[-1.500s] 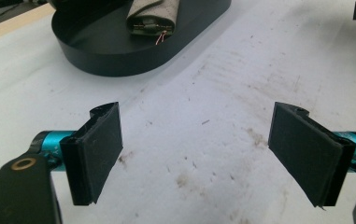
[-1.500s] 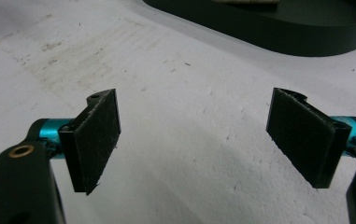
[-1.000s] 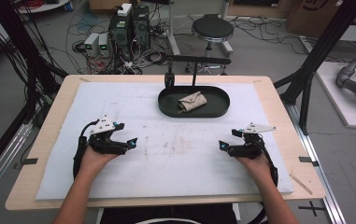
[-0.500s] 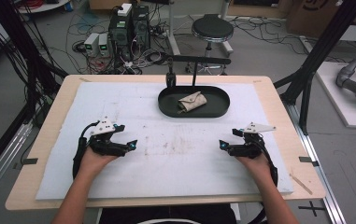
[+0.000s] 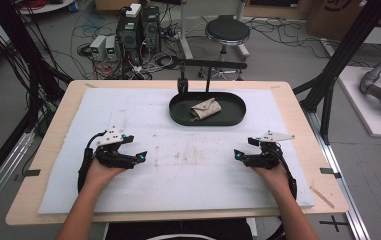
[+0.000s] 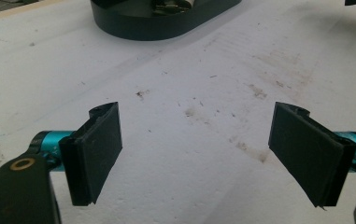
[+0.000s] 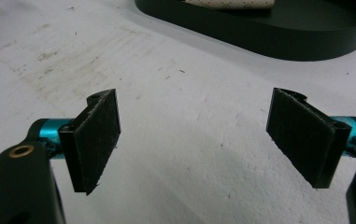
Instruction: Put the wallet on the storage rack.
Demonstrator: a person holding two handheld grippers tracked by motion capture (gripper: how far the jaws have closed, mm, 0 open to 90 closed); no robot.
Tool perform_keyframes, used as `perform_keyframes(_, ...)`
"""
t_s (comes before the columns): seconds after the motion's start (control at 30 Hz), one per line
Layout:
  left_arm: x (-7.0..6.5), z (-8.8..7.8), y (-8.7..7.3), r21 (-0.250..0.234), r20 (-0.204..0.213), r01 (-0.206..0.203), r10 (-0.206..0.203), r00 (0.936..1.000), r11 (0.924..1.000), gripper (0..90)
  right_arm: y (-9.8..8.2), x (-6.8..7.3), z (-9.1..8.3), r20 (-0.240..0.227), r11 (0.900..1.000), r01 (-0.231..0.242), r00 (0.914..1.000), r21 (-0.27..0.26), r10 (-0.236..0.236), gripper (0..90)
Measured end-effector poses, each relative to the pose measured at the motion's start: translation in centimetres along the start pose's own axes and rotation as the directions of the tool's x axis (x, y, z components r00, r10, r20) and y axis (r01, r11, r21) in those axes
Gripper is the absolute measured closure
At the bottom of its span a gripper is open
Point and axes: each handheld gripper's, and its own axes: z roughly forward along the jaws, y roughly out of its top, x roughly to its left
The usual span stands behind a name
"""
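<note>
White padding covers the surface [image 5: 188, 190], and nothing has shifted over the last second: both the left gripper [image 5: 139, 158] and right gripper [image 5: 238, 156] rest near the person, fingers spread wide and empty, while what looks like a folded beige pouch [image 5: 204, 109] waits in the far dark tray [image 5: 238, 116], untouched.

No lettering, label, brand or number can be read anywhere — the marks on the far cardboard box [image 5: 335, 12] are too blurred.
</note>
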Motion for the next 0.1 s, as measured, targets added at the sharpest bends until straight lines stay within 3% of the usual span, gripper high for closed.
perform_keyframes(0.1, 0.01, -0.04, 0.01, 0.001, 0.000, 0.003, -0.003, 1.0000, 1.0000, 17.4, -0.02, 0.04, -0.01, -0.002, 1.000, 0.003, 1.0000, 0.005, -0.003, 17.9)
